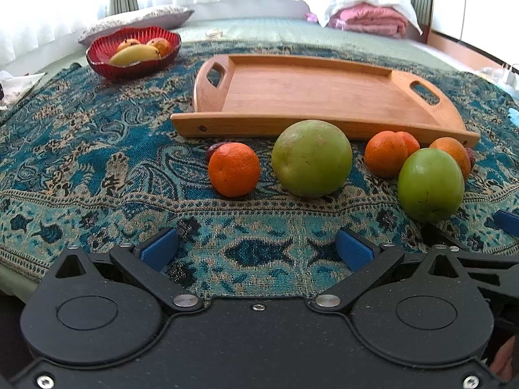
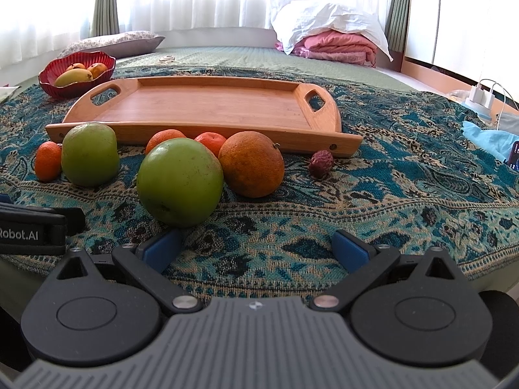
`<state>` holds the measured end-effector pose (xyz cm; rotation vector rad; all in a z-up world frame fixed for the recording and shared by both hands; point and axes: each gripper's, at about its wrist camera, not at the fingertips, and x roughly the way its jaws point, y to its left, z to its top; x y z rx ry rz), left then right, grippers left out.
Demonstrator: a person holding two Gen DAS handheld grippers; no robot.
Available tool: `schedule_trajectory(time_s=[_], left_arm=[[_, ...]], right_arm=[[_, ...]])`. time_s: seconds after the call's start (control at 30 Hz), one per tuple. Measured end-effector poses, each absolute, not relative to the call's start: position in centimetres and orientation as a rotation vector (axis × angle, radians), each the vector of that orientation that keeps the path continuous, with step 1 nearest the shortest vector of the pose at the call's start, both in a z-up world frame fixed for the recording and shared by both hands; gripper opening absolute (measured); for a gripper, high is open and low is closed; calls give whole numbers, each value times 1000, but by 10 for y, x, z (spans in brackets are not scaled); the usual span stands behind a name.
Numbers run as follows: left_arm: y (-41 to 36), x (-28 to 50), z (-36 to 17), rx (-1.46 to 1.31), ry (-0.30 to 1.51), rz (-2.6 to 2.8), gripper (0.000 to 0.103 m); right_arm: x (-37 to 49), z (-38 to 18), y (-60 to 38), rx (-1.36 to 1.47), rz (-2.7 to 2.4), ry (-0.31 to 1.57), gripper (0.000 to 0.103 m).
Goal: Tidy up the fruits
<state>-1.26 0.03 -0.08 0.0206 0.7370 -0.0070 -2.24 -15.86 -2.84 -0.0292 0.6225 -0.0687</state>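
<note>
Both my left gripper (image 1: 256, 249) and right gripper (image 2: 256, 248) gape empty, so I'd straddle the green fruit (image 2: 180, 181) just ahead-left of the right one squarely, then lift toward the wooden tray (image 2: 207, 107) beyond.

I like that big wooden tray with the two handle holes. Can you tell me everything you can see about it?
The wooden tray is flat, light brown and looks like bamboo, with a low raised rim all round and a cut-out handle hole at each rounded end. Small dark screw heads show on its front edge. It lies level on the blue patterned cloth with nothing inside. Fruits crowd just in front of its near edge; whether any touch it is unclear. The red ribbed bowl sits beyond its left end. Neither gripper touches it.
</note>
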Motion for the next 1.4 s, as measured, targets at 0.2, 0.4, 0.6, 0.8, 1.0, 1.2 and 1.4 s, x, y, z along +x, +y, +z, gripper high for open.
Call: schedule_trajectory(time_s=[0.2, 0.4, 0.6, 0.8, 1.0, 1.2, 1.4], left_arm=[[4, -13, 1, 26, 710, -12, 103], [15, -16, 21, -35, 634, 7, 103], [11, -16, 47, -26, 541, -51, 85], [-6, -2, 52, 35, 547, -125, 81], [-10, 13, 41, 17, 574, -150, 81], [-13, 22, 33, 17, 593, -183, 66], [-19, 27, 27, 24, 609, -206, 58]], right_arm=[[-24, -26, -159, -19, -62, 609, 103], [-27, -14, -165, 56, 14, 567, 102], [-29, -7, -143, -11, 83, 484, 89], [-20, -7, -134, 7, 102, 477, 76], [-16, -13, -130, -6, 88, 483, 64], [-18, -16, -132, -3, 93, 470, 63], [-16, -20, -131, -6, 92, 471, 63]])
